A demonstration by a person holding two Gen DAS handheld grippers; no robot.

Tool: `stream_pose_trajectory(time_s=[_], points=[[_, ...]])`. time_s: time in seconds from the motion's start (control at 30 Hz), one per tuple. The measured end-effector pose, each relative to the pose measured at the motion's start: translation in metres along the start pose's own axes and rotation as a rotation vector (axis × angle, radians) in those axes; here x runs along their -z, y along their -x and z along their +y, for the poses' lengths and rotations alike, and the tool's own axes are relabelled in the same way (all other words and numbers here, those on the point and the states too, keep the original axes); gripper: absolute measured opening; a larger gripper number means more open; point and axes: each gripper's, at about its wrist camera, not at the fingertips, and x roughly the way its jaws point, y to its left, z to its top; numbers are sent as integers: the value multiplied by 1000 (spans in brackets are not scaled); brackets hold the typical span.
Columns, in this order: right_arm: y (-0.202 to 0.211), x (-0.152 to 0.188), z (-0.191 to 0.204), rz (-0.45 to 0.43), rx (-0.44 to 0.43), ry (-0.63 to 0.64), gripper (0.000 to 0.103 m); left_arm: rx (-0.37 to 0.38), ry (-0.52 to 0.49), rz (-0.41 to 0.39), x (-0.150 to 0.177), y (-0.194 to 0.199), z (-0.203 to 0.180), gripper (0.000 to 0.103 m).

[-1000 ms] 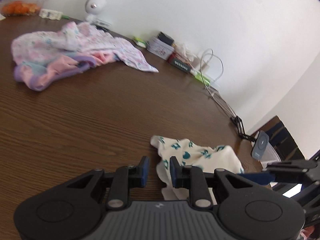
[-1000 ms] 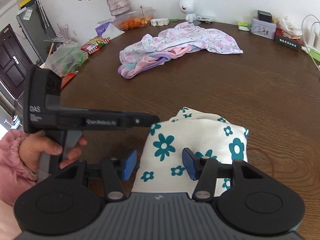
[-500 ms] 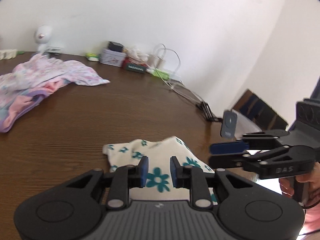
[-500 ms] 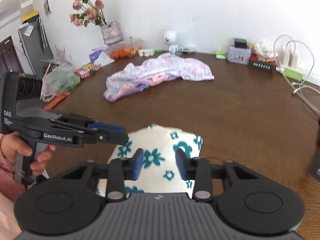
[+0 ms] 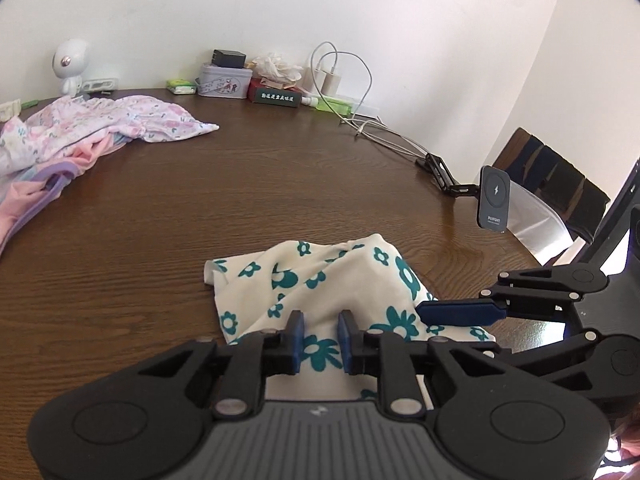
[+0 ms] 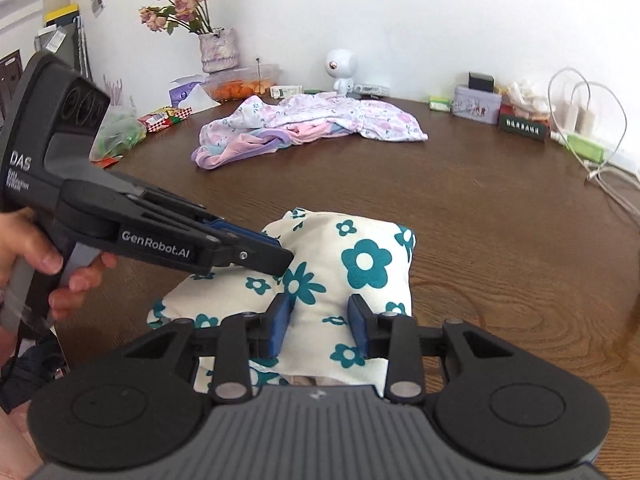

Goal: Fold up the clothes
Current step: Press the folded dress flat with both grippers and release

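Note:
A cream garment with teal flowers point(image 5: 340, 276) point(image 6: 360, 248) lies bunched on the brown table point(image 5: 240, 200) near its front edge. My left gripper point(image 5: 320, 336) point(image 6: 280, 258) hovers at the garment's left side. A narrow gap shows between its pads, with cloth seen behind it and nothing pinched. My right gripper point(image 6: 318, 320) point(image 5: 428, 316) sits at the garment's near right part, its pads pressed on a thick fold that fills the space between them. A hand point(image 6: 60, 276) holds the left gripper's handle.
A pile of pink and floral clothes point(image 5: 80, 136) point(image 6: 304, 128) lies at the far left. Along the wall stand a white figurine point(image 6: 340, 68), a vase of flowers point(image 6: 218, 50), tins and cables point(image 5: 380, 136). A phone charger stand point(image 5: 494, 200) and a chair point(image 5: 560, 184) are at the right edge.
The right jaws have narrowed onto the flowered garment and the right gripper has sunk toward it. The left gripper has rolled and slid across above the garment, its gap unchanged.

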Motion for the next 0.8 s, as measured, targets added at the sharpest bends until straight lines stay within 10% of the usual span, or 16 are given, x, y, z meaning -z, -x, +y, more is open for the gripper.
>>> stream_pose_trajectory(time_s=[0.17,0.27,0.4,0.8], points=[[30,-6,-5,-89,-26,-15,55,36,-72,-68,-21,22,-12,42],[37,-7,2,-105,-11,25,55,58,-147,-69,-37,17,-28,38],[27,-1,5,-57,6,20,37,62,-244,-3,-49,-13,-47,6],[15,20,10,-83,49,22,32,95,-134,21,-42,-33,-27,7]])
